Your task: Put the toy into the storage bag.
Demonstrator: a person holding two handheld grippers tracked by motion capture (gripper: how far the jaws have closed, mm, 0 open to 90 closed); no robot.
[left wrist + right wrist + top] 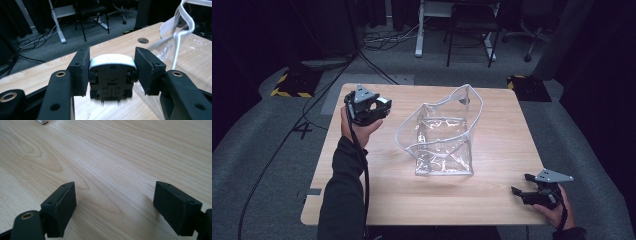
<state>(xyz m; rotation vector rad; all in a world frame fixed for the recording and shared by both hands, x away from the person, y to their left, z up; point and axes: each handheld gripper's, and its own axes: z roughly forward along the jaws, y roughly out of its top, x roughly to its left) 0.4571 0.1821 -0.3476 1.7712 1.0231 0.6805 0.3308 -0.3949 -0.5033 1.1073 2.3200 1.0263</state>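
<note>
The left gripper [112,72] clamps a small toy car [111,75] (underside facing the camera) above the table [362,190], left of the clear bag [443,135]; the right gripper [125,207] rests wide open, holding nothing.

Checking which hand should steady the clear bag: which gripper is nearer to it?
Left. The left gripper, shut on a small toy car, is beside the clear bag; the right gripper rests apart at the table's near corner.
</note>
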